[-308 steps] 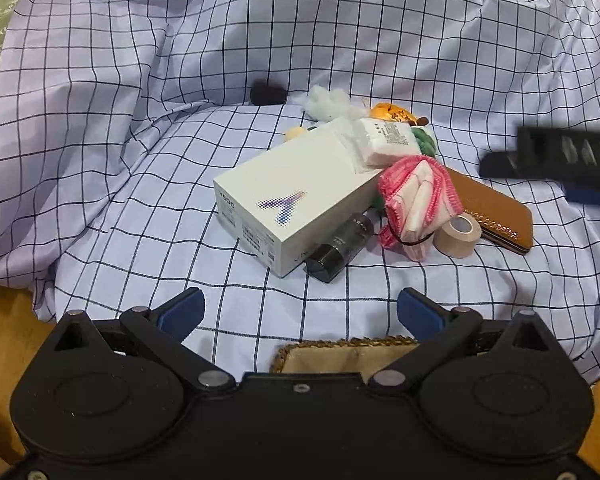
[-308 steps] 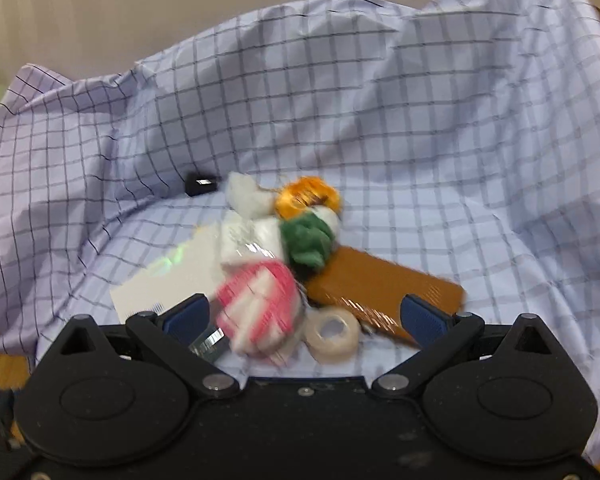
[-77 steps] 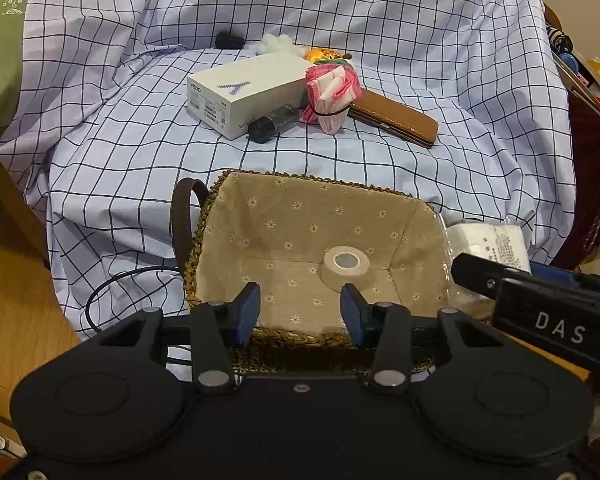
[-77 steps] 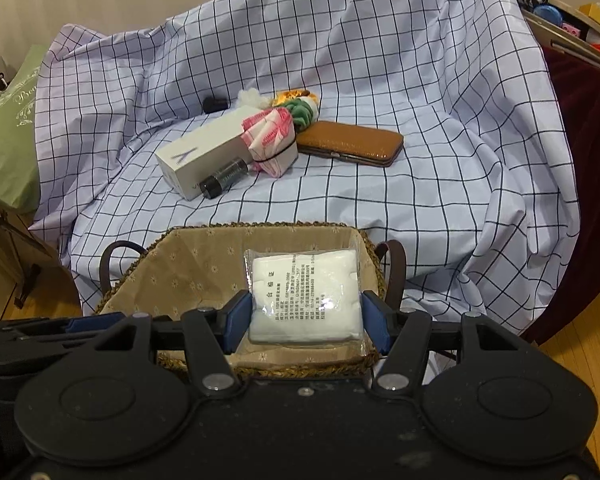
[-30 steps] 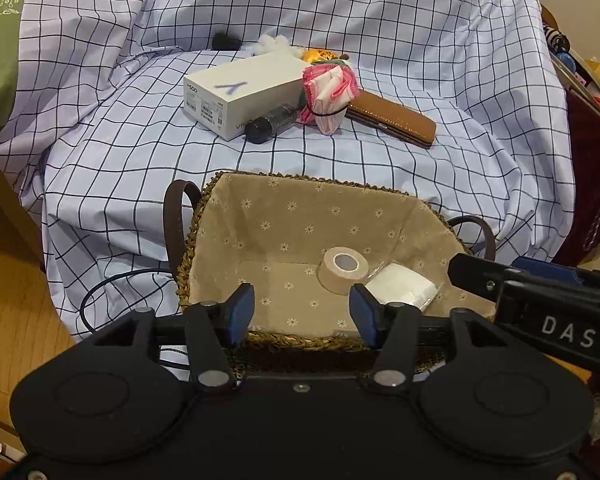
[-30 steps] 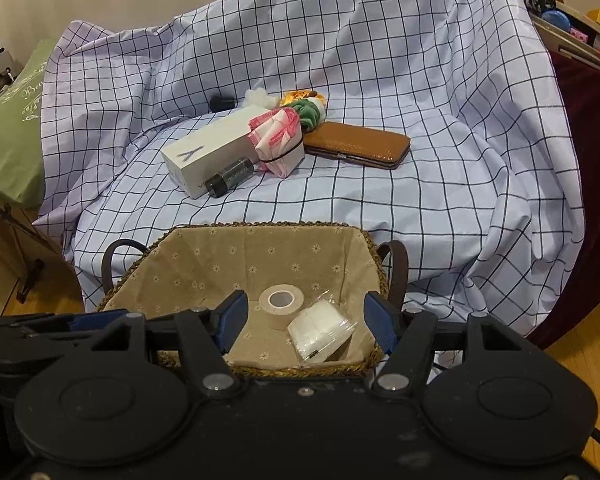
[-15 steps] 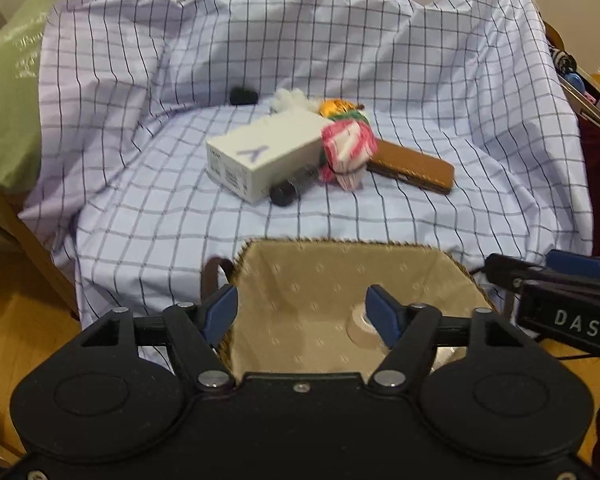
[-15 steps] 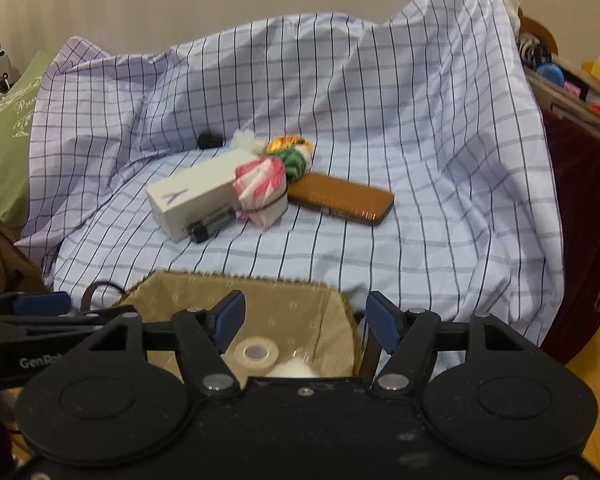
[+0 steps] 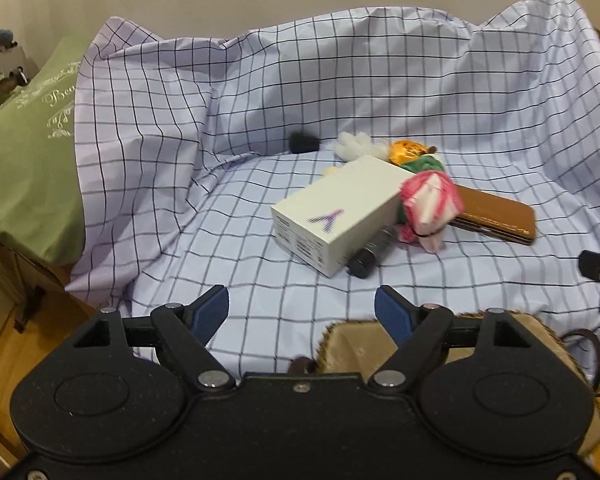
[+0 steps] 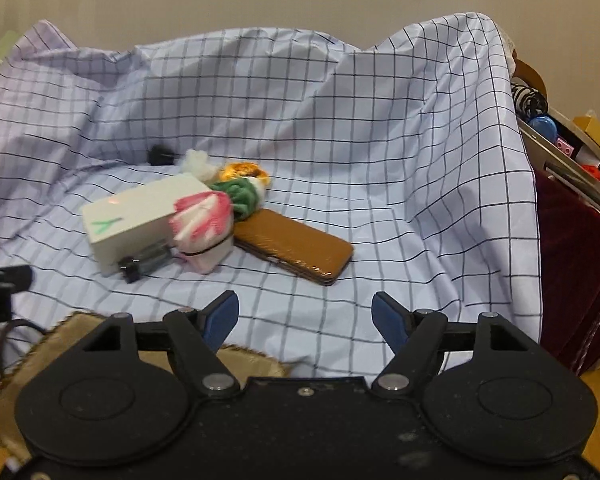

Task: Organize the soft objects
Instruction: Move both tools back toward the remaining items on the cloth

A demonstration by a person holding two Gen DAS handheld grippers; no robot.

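Observation:
A pile lies on the checked cloth (image 9: 260, 128): a pink-and-white soft bundle (image 9: 430, 202) (image 10: 202, 220), a green soft item (image 9: 422, 165) (image 10: 238, 194), a white fluffy item (image 9: 354, 145) (image 10: 196, 162) and an orange item (image 9: 406, 148) (image 10: 244, 171). My left gripper (image 9: 302, 312) is open and empty, well short of the pile. My right gripper (image 10: 305, 320) is open and empty, also short of it. The woven basket (image 9: 360, 344) (image 10: 44, 356) sits at the cloth's near edge, mostly hidden behind the grippers.
A white box (image 9: 340, 212) (image 10: 140, 212), a dark cylinder (image 9: 374, 250) (image 10: 146, 262) and a brown leather case (image 9: 496, 218) (image 10: 296, 246) lie among the soft things. A small black object (image 9: 303, 142) is behind. A green cushion (image 9: 28, 140) is left, a cluttered shelf (image 10: 572, 148) right.
Both grippers have lifted and moved forward from the basket toward the pile, and the left has opened wider. The basket with the tape roll and white packet has dropped below view.

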